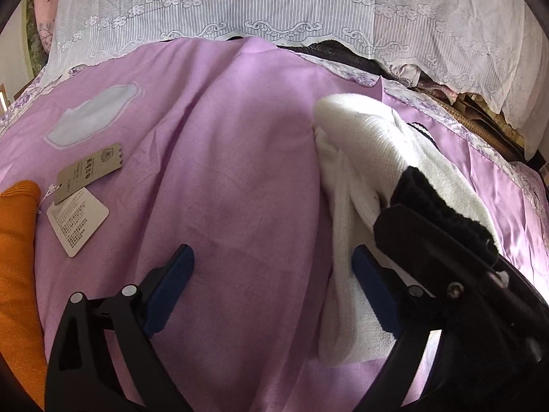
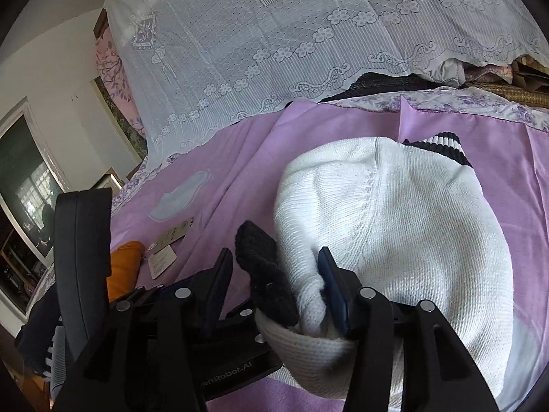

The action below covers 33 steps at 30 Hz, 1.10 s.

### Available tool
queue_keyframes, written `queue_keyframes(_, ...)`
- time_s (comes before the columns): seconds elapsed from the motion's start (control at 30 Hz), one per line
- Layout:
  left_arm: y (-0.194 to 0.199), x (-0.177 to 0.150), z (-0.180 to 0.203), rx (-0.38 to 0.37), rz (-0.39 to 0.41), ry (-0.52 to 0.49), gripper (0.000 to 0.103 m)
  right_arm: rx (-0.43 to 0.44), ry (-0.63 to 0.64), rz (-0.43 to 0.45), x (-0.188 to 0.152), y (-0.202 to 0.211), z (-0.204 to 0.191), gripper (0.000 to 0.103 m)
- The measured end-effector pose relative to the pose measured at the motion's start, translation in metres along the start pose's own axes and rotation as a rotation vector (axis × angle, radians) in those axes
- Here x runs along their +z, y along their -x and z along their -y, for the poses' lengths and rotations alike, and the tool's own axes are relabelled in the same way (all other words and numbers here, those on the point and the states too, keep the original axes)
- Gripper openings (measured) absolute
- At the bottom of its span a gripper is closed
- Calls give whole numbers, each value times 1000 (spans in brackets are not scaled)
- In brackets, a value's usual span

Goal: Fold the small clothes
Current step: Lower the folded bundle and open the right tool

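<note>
You are working over a bed spread with a purple sheet (image 1: 240,158), creased and smooth, with a floral border along its far edge. A pale patch (image 1: 91,120) is sewn into the sheet toward the far left. A white lace cover (image 2: 291,34) drapes over what is piled along the far edge, and dark and mixed fabrics show beneath its hem at the far right. In the right wrist view a white wall and a window (image 2: 24,185) lie off the bed's left side.

Near the left edge lies an orange garment (image 1: 17,267), with two paper tags (image 1: 82,189) just beside it on the sheet.

The white knit sweater (image 2: 394,233) lies bunched on the right half of the bed, its black-and-white striped cuff (image 2: 442,146) toward the far edge.

Your left gripper (image 1: 271,285) hangs low over the sheet with its blue-padded fingers spread wide and nothing between them; the right-hand finger sits touching the sweater's left edge.

Your right gripper (image 2: 274,288) points at the near side of the sweater, fingers apart, with a twisted fold of white knit and its black trim (image 2: 264,274) bunched between them. The fold touches the right-hand finger; whether the fingers press on it, you cannot tell.
</note>
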<state>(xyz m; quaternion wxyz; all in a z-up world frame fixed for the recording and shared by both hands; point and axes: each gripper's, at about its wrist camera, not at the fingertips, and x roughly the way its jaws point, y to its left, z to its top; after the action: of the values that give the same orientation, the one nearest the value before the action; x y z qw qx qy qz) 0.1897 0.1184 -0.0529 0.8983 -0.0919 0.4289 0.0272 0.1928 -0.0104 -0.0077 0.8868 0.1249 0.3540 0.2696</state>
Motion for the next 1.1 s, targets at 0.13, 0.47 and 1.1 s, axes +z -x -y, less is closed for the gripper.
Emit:
queue_keyframes(0.13, 8, -2, -11, -22, 9, 46, 94, 129, -59, 37, 5, 25, 13, 56)
queue_keyframes(0.47, 60, 2, -9, -41, 185, 71, 95, -82, -28, 135, 11, 79, 61, 37)
queue_keyframes(1.1, 5, -14, 12, 5, -30, -28, 99, -138, 225, -75, -45, 48, 43, 39)
